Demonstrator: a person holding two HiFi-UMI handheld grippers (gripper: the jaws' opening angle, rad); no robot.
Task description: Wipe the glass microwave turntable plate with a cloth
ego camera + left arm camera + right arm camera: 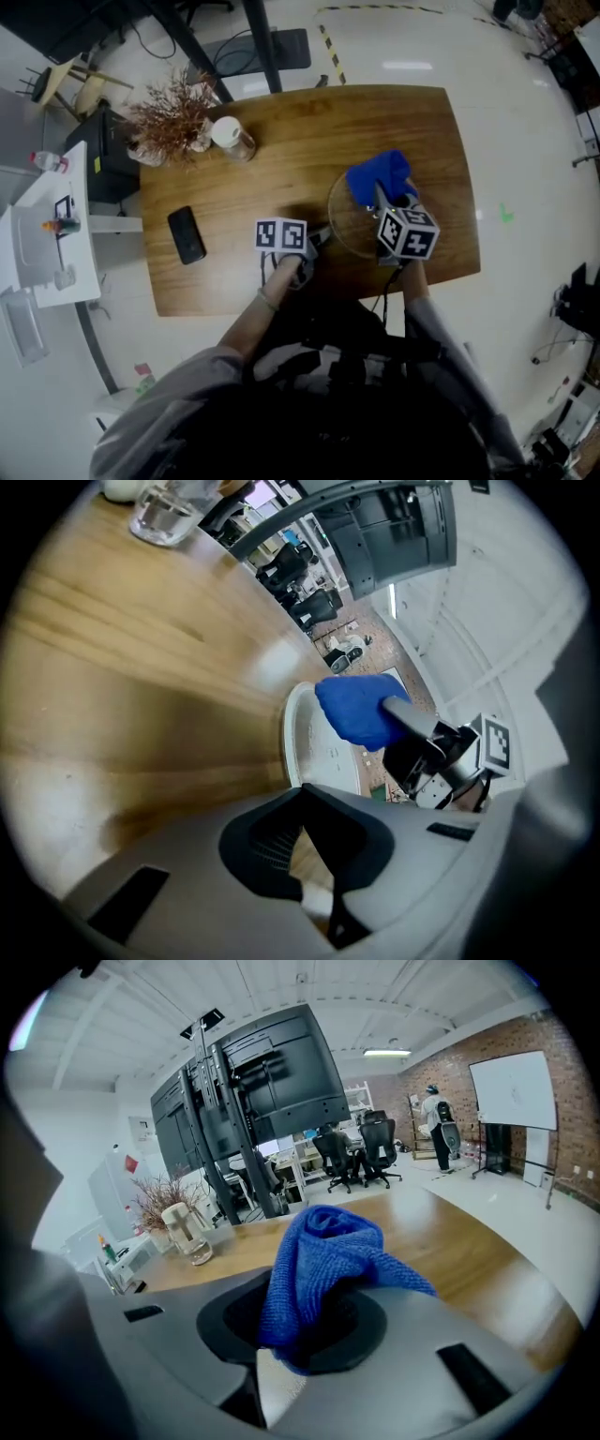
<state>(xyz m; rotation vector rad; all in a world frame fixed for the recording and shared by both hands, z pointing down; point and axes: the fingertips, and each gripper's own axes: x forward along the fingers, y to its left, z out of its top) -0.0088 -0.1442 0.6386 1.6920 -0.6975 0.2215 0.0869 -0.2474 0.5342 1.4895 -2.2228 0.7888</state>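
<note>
The clear glass turntable plate [349, 225] lies on the wooden table [281, 141] near its front right. My left gripper [322, 236] reaches in from the left and is shut on the plate's near-left rim [292, 752]. A whitish bit of rim shows between its jaws in the left gripper view. My right gripper [382, 199] is shut on a bunched blue cloth [378, 178], which rests over the plate's far right part. The cloth [323, 1265] bulges up out of the right jaws. In the left gripper view the blue cloth [356, 710] sits on the plate.
A black phone [186, 234] lies on the table's left part. A glass jar with a white lid [232, 138] and a dried plant [173, 117] stand at the back left corner. The table's front edge runs just below both grippers. A white side table [47, 234] stands at far left.
</note>
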